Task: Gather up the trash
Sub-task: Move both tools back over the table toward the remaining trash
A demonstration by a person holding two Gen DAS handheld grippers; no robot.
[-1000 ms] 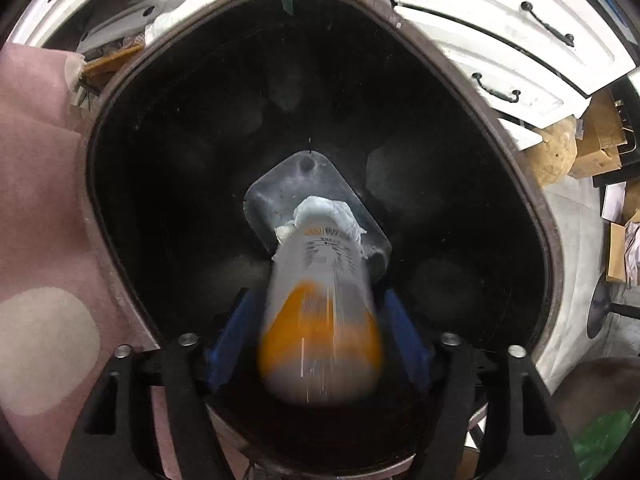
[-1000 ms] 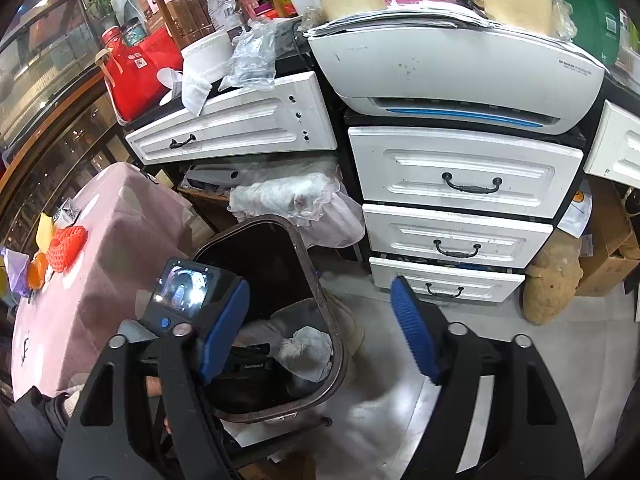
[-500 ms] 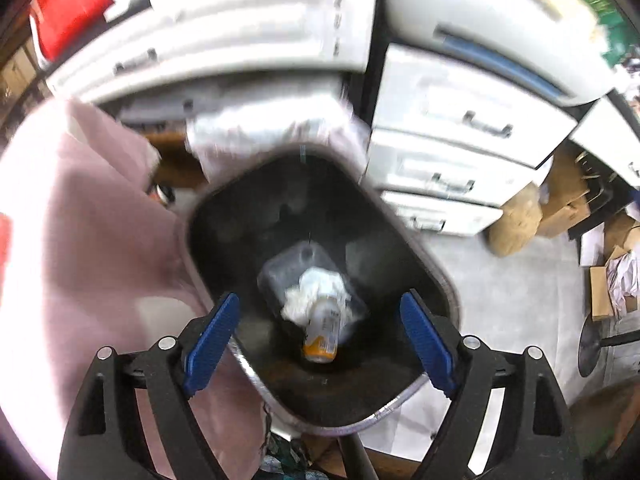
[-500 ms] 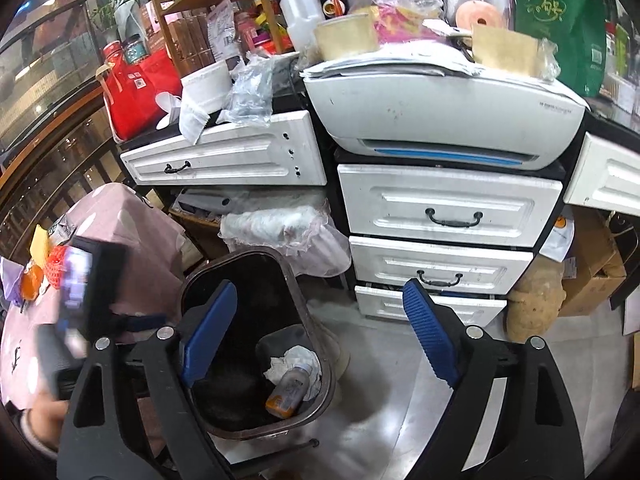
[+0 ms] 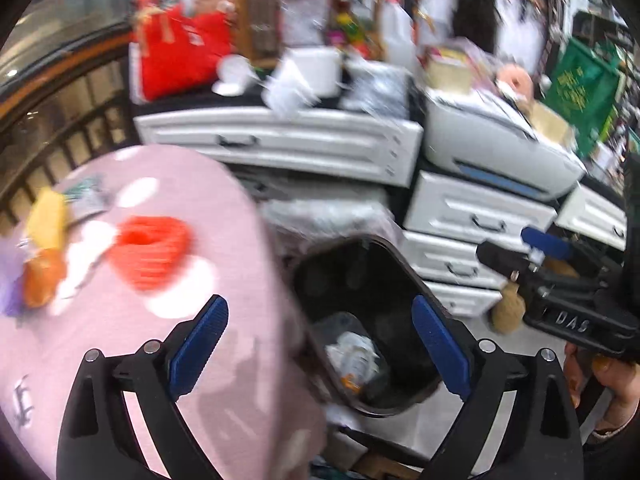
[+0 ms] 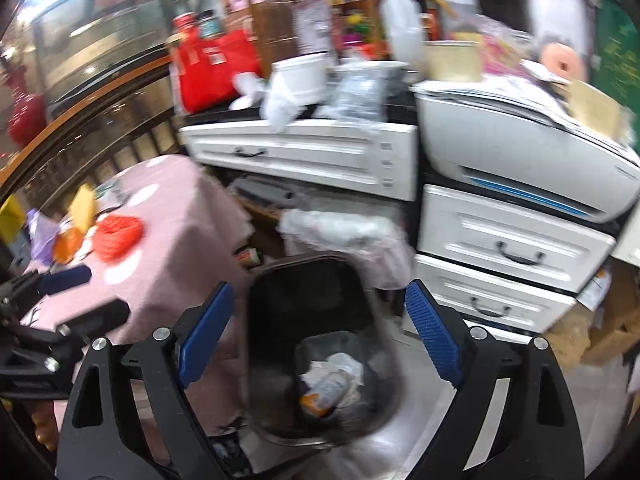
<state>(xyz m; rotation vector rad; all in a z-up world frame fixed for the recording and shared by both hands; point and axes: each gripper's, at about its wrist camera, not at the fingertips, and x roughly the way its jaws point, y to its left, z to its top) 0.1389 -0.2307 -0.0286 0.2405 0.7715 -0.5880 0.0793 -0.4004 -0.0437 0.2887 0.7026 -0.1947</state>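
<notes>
On the left we see the counter under a pink cloth with white dots (image 5: 168, 280), and on it some trash is still waiting: one yellow packet (image 5: 47, 216), one red net-like foam sleeve (image 5: 150, 250), one orange piece (image 5: 40, 278) and one purple piece (image 6: 40, 236) at the edge. The blur does not let us name them better. Our left gripper (image 5: 320, 344) hangs between the counter edge and the bin, its jaws spread wide and holding nothing. To the right, on the floor just beside the counter, stands one black plastic trash bin (image 6: 304, 280). Inside it we count one small bottle with an orange bottom (image 6: 324, 392), one crumpled white tissue (image 6: 340, 362) and one clear plastic tray (image 6: 320, 340) below them. Our right gripper (image 6: 320, 332) is above the bin, jaws also spread and empty. So we judge that a part of the work is done, and about four pieces on the counter are left to collect.
</notes>
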